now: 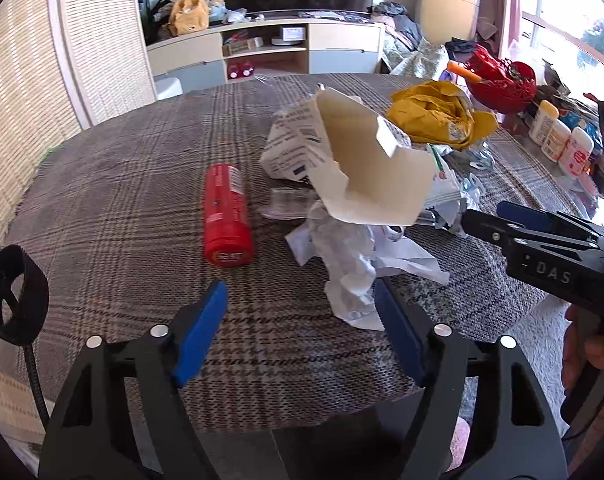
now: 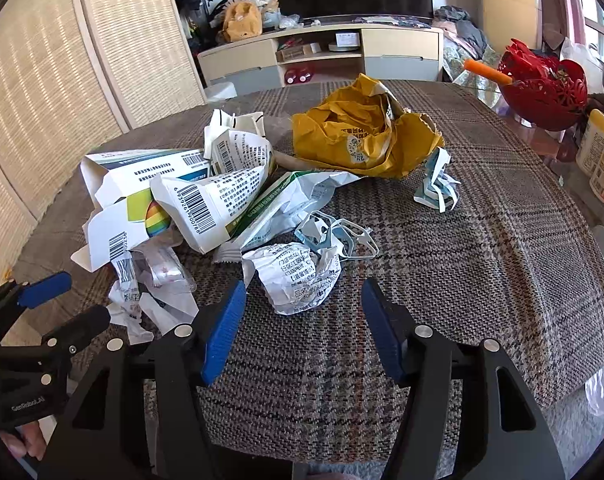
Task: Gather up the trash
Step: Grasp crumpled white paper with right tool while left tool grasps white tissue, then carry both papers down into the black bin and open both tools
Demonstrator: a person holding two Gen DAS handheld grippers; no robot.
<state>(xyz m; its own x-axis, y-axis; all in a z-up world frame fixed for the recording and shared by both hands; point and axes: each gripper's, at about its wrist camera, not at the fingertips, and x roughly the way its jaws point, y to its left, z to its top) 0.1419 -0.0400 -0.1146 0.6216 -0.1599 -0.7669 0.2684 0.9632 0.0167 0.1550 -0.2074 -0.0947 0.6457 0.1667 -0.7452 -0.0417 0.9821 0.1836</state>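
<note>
Trash lies on a round table under a plaid cloth (image 1: pixel 122 200). My left gripper (image 1: pixel 300 296) is open low over the cloth. A crumpled white paper (image 1: pixel 349 264) lies just inside its right pad, and a red can (image 1: pixel 226 216) lies on its side ahead to the left. A torn white carton (image 1: pixel 365 168) and a yellow bag (image 1: pixel 437 116) sit behind. My right gripper (image 2: pixel 303 292) is open, with a crumpled printed receipt (image 2: pixel 294 276) just beyond its tips. Flattened cartons (image 2: pixel 182 192), a yellow bag (image 2: pixel 361 136) and a blue-white wrapper (image 2: pixel 437 184) lie further off. Each gripper shows in the other's view: the right (image 1: pixel 485 216), the left (image 2: pixel 82 298).
A red openwork basket (image 2: pixel 541 88) and several white bottles (image 2: pixel 597 148) stand at the table's right side. A low TV cabinet (image 2: pixel 321 52) stands behind the table and a woven screen (image 2: pixel 42 100) to the left. The table's near edge runs just under both grippers.
</note>
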